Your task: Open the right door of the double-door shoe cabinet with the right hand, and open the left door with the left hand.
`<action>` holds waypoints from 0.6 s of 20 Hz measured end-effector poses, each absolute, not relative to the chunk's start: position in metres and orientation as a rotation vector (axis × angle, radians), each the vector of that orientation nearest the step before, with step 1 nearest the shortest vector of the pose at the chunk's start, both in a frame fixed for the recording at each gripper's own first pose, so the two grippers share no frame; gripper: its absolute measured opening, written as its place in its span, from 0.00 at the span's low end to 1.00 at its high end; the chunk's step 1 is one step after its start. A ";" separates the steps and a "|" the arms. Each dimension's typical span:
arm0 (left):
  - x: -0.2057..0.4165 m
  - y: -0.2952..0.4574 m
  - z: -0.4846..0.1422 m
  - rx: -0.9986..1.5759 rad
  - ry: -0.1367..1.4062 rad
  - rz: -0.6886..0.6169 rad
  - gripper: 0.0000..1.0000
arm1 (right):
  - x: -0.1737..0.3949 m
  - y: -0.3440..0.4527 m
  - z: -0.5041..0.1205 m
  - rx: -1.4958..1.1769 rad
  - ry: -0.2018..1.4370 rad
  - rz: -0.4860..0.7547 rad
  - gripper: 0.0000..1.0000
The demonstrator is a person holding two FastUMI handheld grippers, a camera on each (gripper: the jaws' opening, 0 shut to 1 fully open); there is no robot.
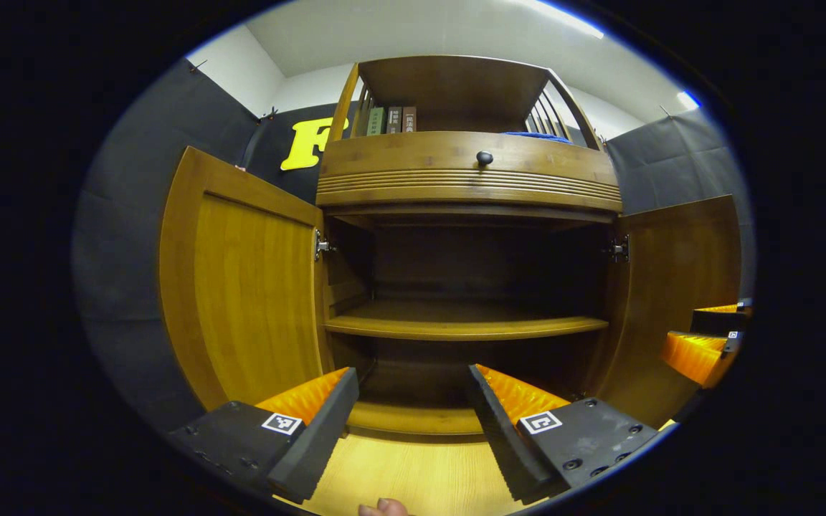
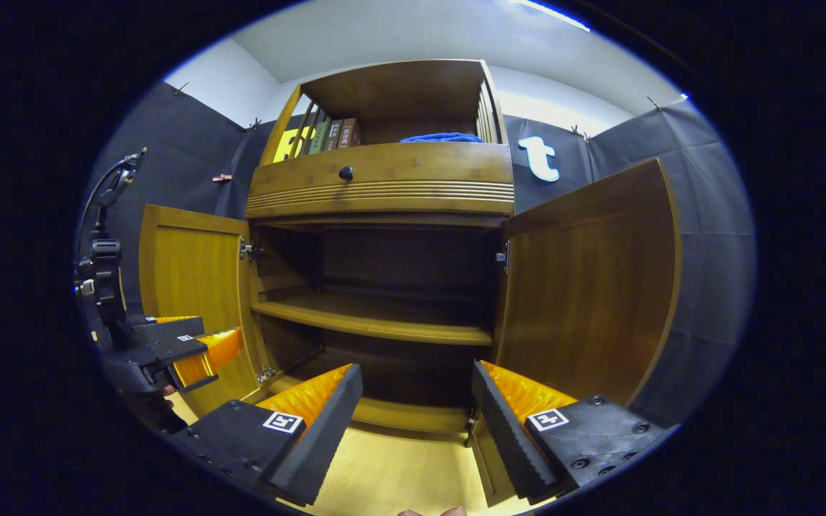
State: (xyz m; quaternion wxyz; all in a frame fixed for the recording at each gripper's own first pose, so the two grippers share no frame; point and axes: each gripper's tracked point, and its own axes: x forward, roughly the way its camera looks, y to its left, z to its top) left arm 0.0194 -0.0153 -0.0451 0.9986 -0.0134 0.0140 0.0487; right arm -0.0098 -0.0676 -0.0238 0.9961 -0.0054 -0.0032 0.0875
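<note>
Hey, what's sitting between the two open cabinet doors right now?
In the left gripper view, between the left door and right door, just the open cabinet interior with a bare shelf.

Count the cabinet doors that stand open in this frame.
2. The left door is swung out to the left of the cabinet, and the right door is swung out to its right. Both grippers are open and hold neither door.

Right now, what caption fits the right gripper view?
Shoe cabinet with both doors open, right gripper open before its bare shelf.
</note>
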 end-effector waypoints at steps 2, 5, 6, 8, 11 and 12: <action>0.015 -0.015 -0.043 -0.031 0.025 0.096 0.92 | -0.015 -0.067 -0.024 -0.009 -0.008 0.180 0.98; 0.010 -0.012 -0.041 -0.006 0.036 0.087 0.95 | -0.021 -0.067 -0.026 -0.001 -0.003 0.180 0.98; 0.008 -0.011 -0.038 0.002 0.033 0.086 0.95 | -0.023 -0.067 -0.026 0.002 -0.002 0.177 0.96; 0.005 -0.010 -0.032 0.007 0.024 0.079 0.92 | -0.025 -0.067 -0.022 0.014 -0.005 0.173 0.98; 0.002 -0.010 -0.030 0.034 0.022 0.069 0.95 | -0.027 -0.063 -0.020 0.019 -0.010 0.175 0.98; 0.001 -0.009 -0.029 0.041 0.021 0.066 0.95 | -0.027 -0.061 -0.020 0.019 -0.012 0.176 0.98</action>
